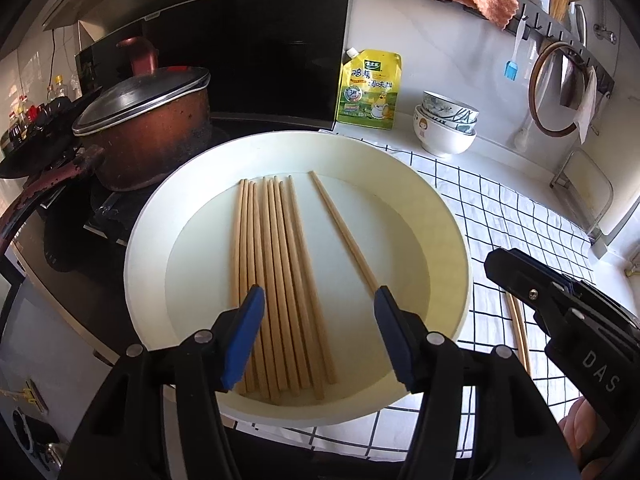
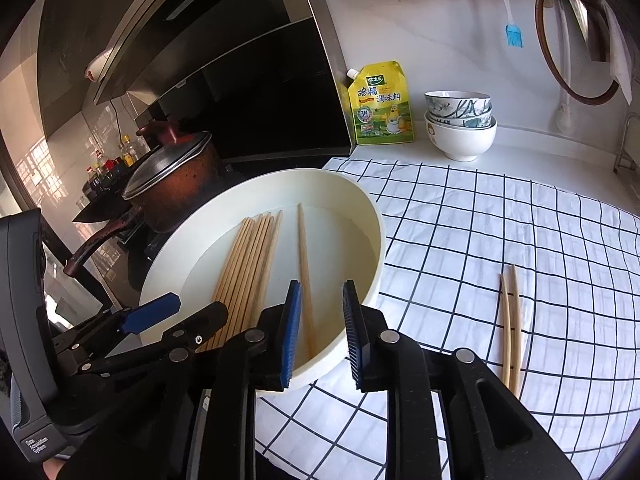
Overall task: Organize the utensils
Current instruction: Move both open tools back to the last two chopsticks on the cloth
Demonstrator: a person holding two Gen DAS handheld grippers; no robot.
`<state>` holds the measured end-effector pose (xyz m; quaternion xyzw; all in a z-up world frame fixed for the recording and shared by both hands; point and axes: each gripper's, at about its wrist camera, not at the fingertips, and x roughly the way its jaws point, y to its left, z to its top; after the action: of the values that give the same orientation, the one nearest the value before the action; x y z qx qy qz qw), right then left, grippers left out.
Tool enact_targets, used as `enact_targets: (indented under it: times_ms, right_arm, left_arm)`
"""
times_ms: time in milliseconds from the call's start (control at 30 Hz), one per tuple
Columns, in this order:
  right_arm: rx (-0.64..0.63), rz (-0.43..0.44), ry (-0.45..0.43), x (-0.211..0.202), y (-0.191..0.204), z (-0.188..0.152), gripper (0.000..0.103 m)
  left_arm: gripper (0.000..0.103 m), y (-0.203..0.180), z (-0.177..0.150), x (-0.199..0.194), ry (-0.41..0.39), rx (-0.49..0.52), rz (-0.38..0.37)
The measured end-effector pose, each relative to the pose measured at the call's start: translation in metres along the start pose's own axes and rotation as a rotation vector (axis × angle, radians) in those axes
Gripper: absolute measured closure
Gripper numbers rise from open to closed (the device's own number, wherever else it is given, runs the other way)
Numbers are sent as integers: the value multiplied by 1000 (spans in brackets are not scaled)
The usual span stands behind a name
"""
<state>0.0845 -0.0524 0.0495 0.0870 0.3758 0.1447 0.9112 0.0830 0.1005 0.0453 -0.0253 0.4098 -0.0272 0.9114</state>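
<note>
My left gripper (image 1: 318, 294) gapes over the chopsticks (image 1: 276, 280) in the tray (image 1: 448, 240); my right gripper (image 2: 322, 288) stands narrowly parted, empty.

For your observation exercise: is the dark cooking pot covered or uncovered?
Covered: a glass lid sits on the dark cooking pot.

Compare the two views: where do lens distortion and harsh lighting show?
Left wrist view: black corners, the tray rim bulges, cloth and wall overexposed. Right wrist view: cloth grid lines bow, sunlit tiled wall glares at left, hood very dark.
</note>
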Motion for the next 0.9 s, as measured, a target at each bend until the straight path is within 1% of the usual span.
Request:
enact_targets:
  times_ms: [400,900]
  right_arm:
    - [38,-56,-40,-32,-37,-10,79]
    - [112,-106,-48,-54,-89,-27,77]
  left_arm:
    - [45,-46,-4,-7,1,61,-55]
    - [45,-91,-18,-6,24,122,-94]
